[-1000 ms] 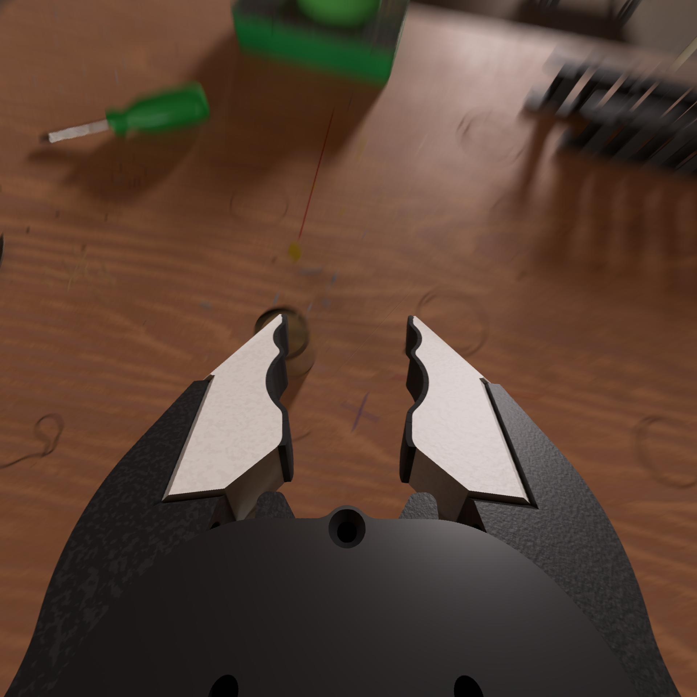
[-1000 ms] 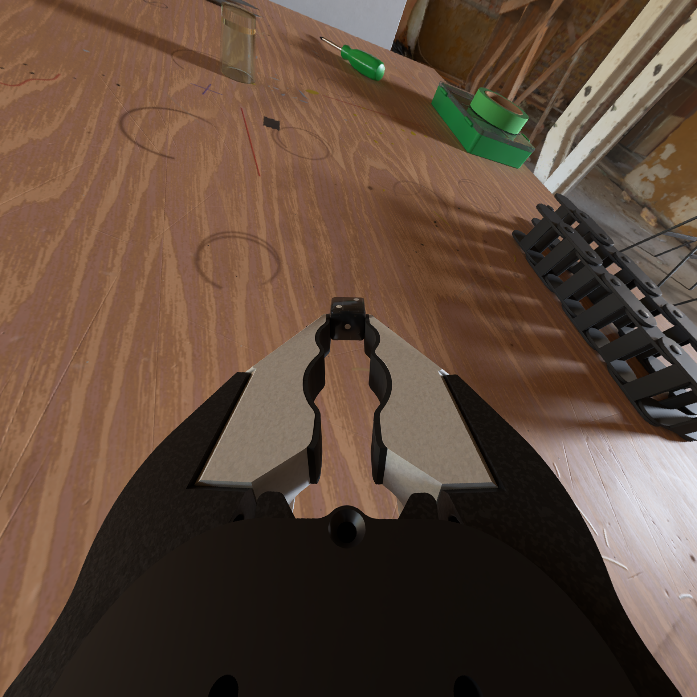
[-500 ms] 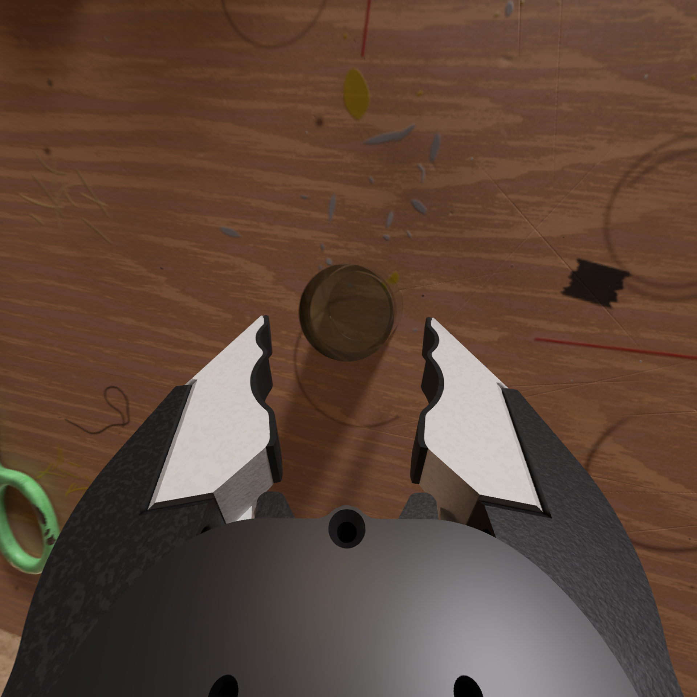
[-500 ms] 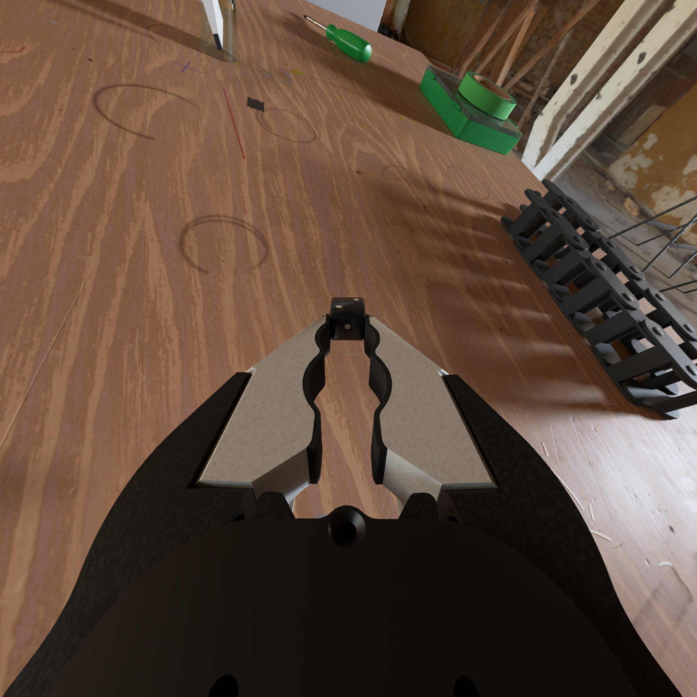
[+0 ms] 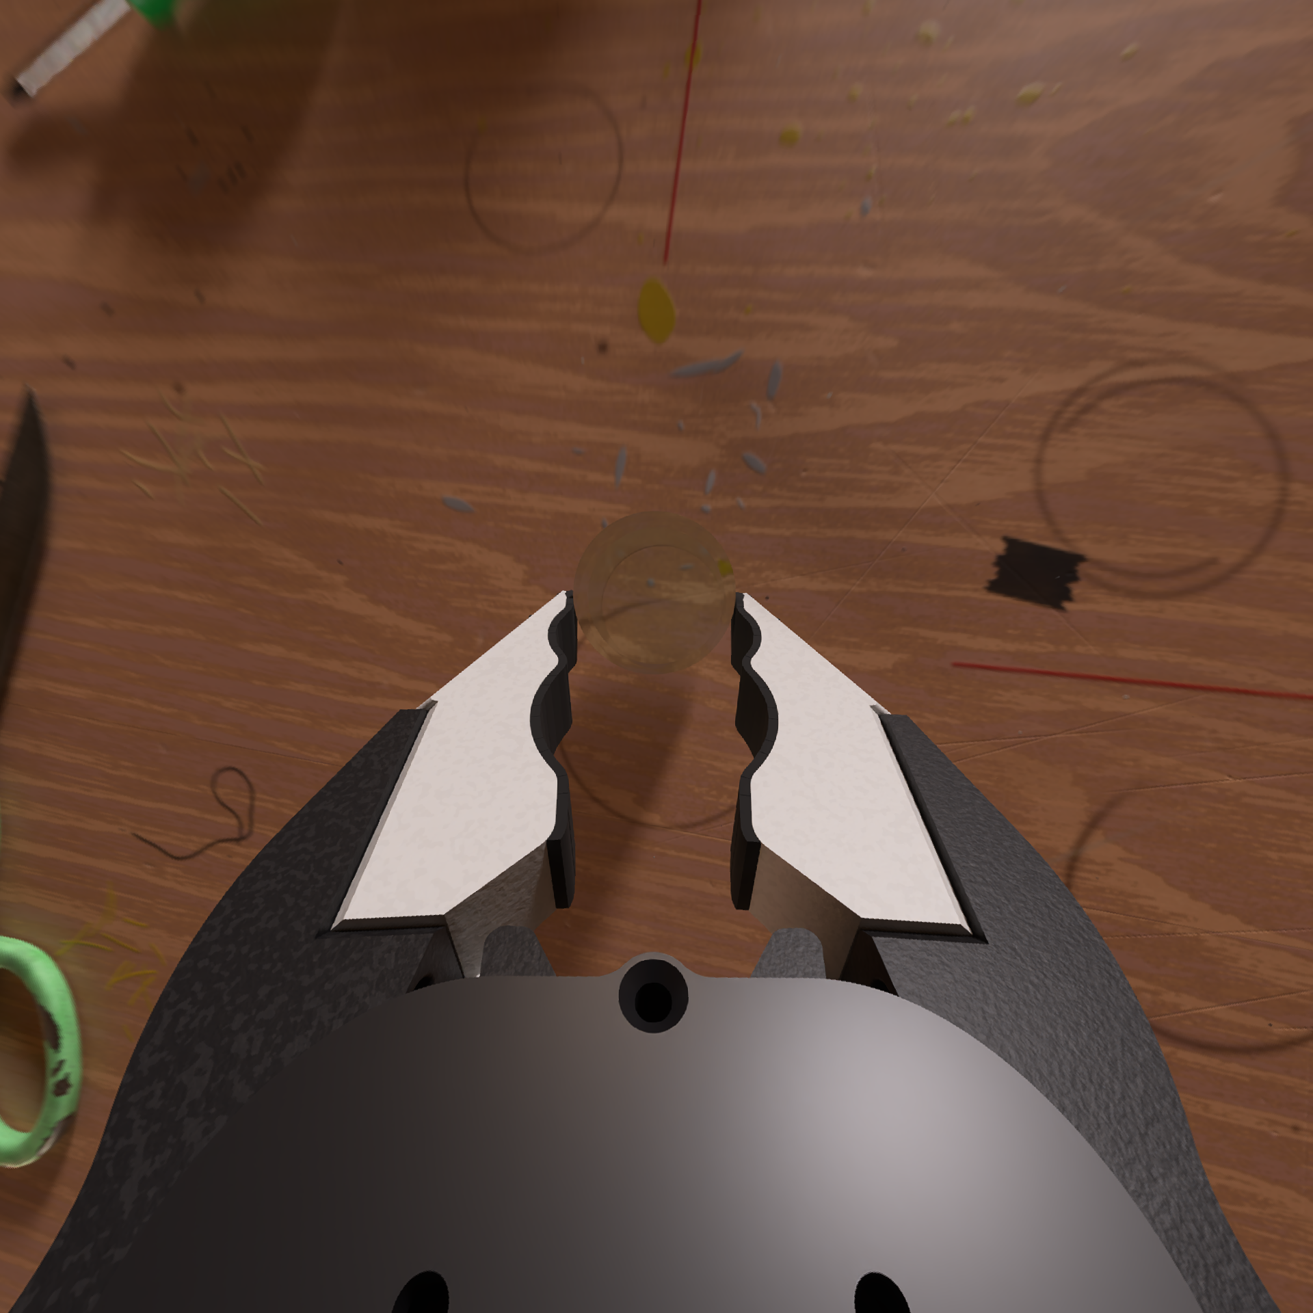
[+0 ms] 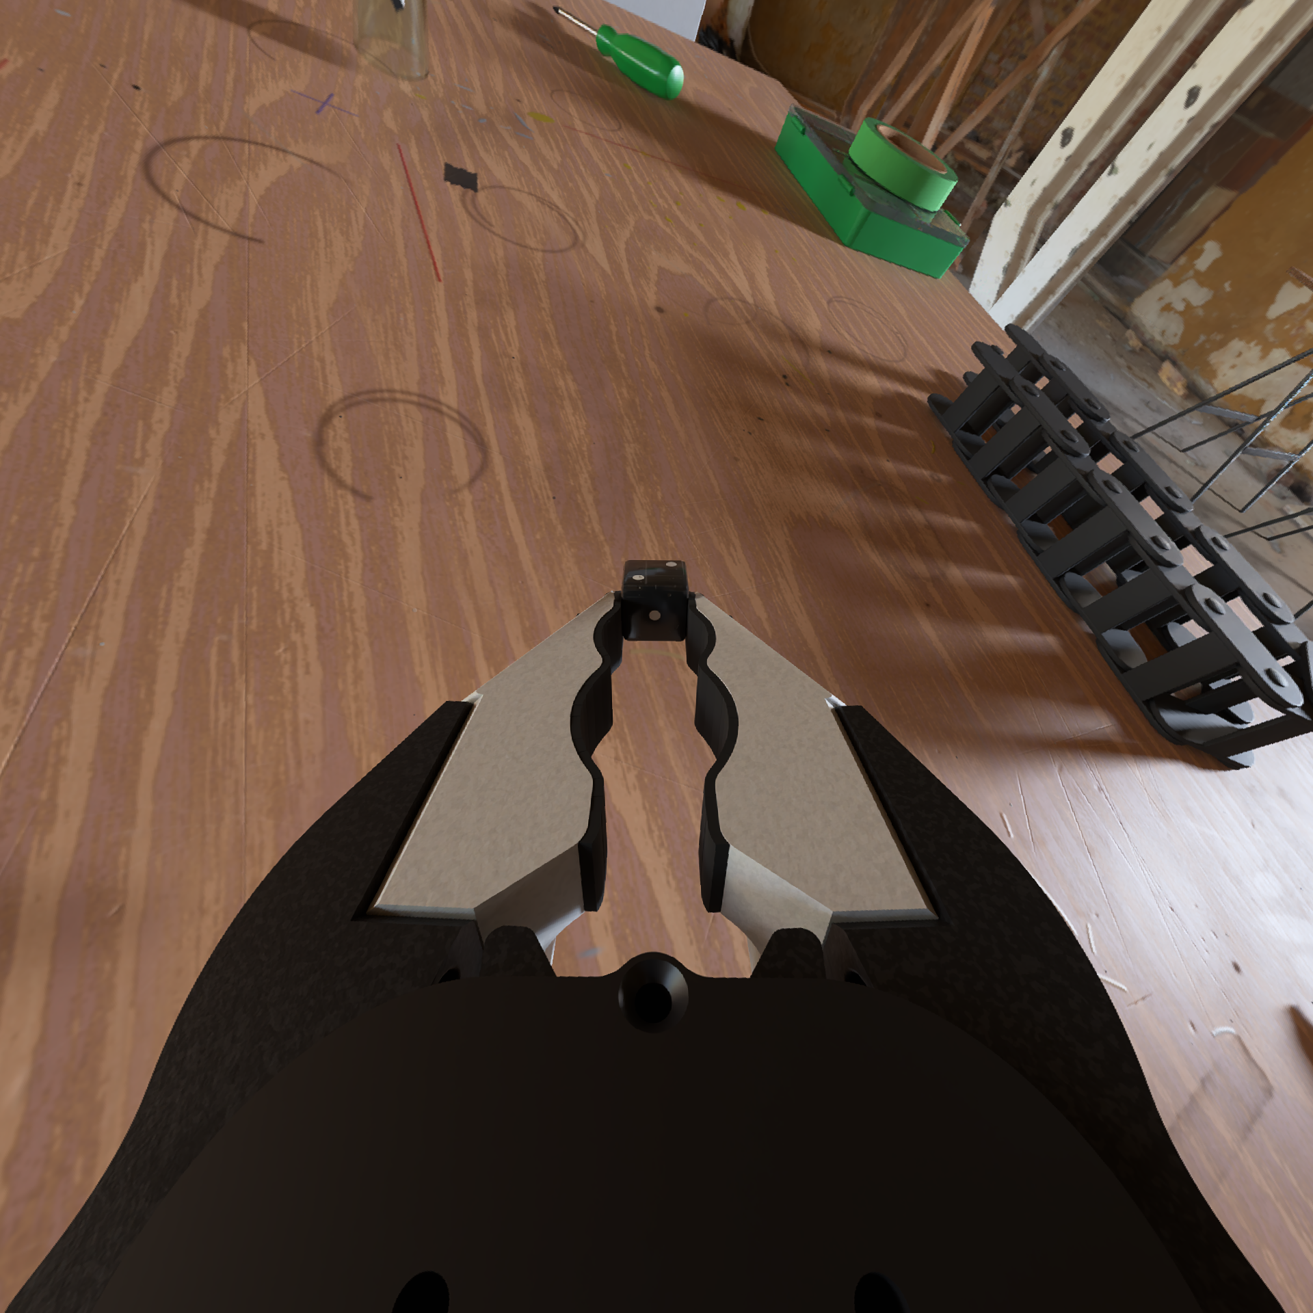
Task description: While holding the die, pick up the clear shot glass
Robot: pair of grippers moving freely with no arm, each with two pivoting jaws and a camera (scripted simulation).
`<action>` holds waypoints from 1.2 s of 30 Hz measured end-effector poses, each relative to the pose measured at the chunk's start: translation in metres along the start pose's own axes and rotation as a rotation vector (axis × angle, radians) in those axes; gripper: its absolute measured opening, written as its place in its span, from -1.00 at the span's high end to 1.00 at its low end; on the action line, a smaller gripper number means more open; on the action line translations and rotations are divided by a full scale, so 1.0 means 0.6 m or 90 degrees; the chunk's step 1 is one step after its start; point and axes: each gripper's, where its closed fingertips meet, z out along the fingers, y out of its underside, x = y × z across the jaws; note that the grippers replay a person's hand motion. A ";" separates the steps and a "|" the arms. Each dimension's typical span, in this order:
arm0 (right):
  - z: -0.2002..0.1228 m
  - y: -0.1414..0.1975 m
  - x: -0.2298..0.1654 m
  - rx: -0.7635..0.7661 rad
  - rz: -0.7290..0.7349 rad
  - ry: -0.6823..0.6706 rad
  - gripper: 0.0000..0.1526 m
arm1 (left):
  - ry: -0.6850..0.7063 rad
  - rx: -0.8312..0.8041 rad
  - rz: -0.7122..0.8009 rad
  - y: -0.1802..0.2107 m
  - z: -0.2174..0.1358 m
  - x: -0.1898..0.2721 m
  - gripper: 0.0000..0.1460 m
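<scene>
The clear shot glass (image 5: 654,561) stands between the fingertips of my left gripper (image 5: 652,604), seen from above on the wooden table (image 5: 355,355). The jaws have closed in and the pads touch its two sides. I cannot tell whether it is off the table. It also shows far off at the top of the right wrist view (image 6: 391,42). My right gripper (image 6: 654,611) is shut on the small black die (image 6: 654,600), held at the fingertips above the table.
A green screwdriver (image 6: 639,60) lies at the far end. A green box (image 6: 852,213) carries a green tape roll (image 6: 902,160). A black cable chain (image 6: 1137,540) lies along the table's right edge. A green scissors handle (image 5: 35,1051) is at my left gripper's left.
My left gripper's fingers have closed from wide open onto the shot glass, and its view has drawn back from the table. My right gripper still holds the die and has barely moved.
</scene>
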 end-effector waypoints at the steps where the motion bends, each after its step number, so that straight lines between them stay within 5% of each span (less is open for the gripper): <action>1: 0.001 0.001 0.000 -0.002 -0.002 0.000 0.79 | -0.007 0.020 0.011 -0.009 -0.011 0.002 0.41; 7: 0.004 0.001 0.000 -0.003 0.000 0.002 0.79 | -0.005 0.145 0.087 -0.070 -0.095 0.053 0.41; 18: 0.002 0.004 0.000 -0.007 -0.011 0.004 0.79 | 0.148 0.245 0.275 -0.110 -0.200 0.289 0.41; 36: -0.006 0.009 -0.001 -0.010 -0.014 0.007 0.79 | 0.336 0.222 0.459 -0.101 -0.187 0.559 0.41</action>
